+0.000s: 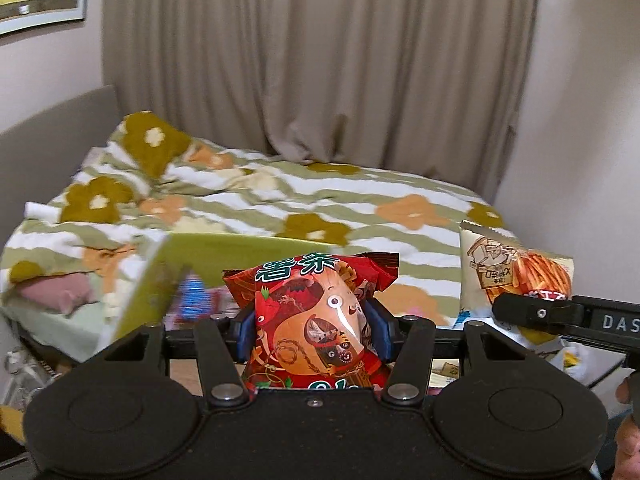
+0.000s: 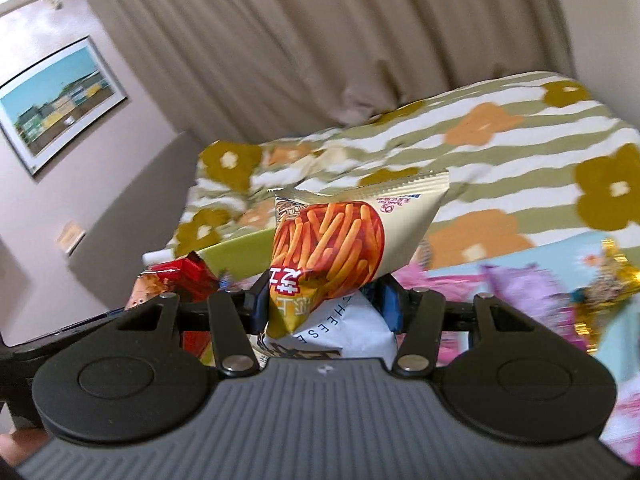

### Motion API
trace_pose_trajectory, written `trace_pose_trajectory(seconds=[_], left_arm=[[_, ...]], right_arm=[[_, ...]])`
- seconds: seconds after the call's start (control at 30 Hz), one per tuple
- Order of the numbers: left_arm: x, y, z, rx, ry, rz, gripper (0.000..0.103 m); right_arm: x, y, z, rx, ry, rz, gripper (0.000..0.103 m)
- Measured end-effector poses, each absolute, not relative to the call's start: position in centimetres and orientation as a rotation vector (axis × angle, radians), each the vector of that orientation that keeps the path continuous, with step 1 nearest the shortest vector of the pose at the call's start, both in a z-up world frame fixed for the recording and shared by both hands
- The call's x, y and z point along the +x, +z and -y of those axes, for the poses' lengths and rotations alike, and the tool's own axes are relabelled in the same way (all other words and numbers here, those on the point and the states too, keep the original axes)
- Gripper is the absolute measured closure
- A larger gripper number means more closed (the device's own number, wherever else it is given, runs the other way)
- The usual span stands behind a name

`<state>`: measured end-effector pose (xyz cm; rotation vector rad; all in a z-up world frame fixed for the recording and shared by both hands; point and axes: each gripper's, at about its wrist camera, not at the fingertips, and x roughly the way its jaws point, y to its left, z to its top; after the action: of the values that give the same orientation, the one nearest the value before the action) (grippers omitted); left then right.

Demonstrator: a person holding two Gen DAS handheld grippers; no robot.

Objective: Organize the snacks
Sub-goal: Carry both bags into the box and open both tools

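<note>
Left gripper (image 1: 312,330): closed on a red snack bag (image 1: 316,320), blue pads pressed into both sides of the pack. The bag stands upright between the fingers, held up off any surface, its cartoon face and white-green lettering toward the camera.

Right gripper (image 2: 328,304): closed on a cream snack bag (image 2: 340,248) printed with orange sticks. The pack tilts, its top seam leaning to the right. In the left wrist view the same cream bag (image 1: 516,276) shows at the far right, level with the red one, the two well apart.

Container: a yellow-green box (image 1: 160,280) sits to the left of the red bag, its near wall blurred. Blue and pink packets (image 1: 196,300) show inside it (too blurred to name). From the right wrist view the box rim (image 2: 236,248) appears behind the red pack (image 2: 188,276).

Below the cream bag in the right wrist view lies a white packet (image 2: 352,332) with grey letters; whether it touches the gripper cannot be told. Further right, pink and purple wrappers (image 2: 520,288) and a gold one (image 2: 616,268) lie on a pale blue surface (image 2: 592,248).

Background: a bed (image 1: 280,200) with a green-striped flower cover, beige curtain (image 1: 320,60) behind, framed picture (image 2: 60,104) on the left wall.
</note>
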<state>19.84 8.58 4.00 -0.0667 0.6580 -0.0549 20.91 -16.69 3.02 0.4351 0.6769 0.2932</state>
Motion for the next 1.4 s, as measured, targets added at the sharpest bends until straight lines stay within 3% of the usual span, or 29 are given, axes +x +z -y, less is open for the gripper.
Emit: trace_pose_trajectory(seconds=[0.47, 0.5, 0.57, 0.6, 1.3, 1.37, 1.4], left_arm=[[24.9, -2.5, -19.0, 0.006, -0.114, -0.787, 0.041], [25.2, -2.9, -19.3, -0.002, -0.124, -0.798, 0.037], [25.6, -3.7, -19.7, -0.012, -0.140, -0.813, 0.006], [25.6, -3.9, -19.8, -0.015, -0.138, -0.812, 0.004], [22.8, -2.0, -23.3, -0.115, 0.015, -0.795, 0.003], [22.7, -2.0, -23.3, -0.114, 0.019, -0.790, 0.003], [22.6, -2.0, -23.3, -0.115, 0.021, -0.790, 0.003]], right_arm=[[24.8, -0.6, 1.3, 0.294, 0.274, -0.793, 0.035], [24.8, -1.0, 0.7, 0.289, 0.261, -0.803, 0.035], [24.8, -1.6, -0.1, 0.287, 0.239, -0.816, 0.035], [24.8, -1.8, -0.5, 0.282, 0.228, -0.821, 0.035], [26.7, -3.2, -2.8, 0.203, 0.345, -0.912, 0.032], [27.0, -3.7, -3.0, 0.201, 0.351, -0.927, 0.024], [27.1, -4.0, -3.0, 0.200, 0.345, -0.936, 0.005]])
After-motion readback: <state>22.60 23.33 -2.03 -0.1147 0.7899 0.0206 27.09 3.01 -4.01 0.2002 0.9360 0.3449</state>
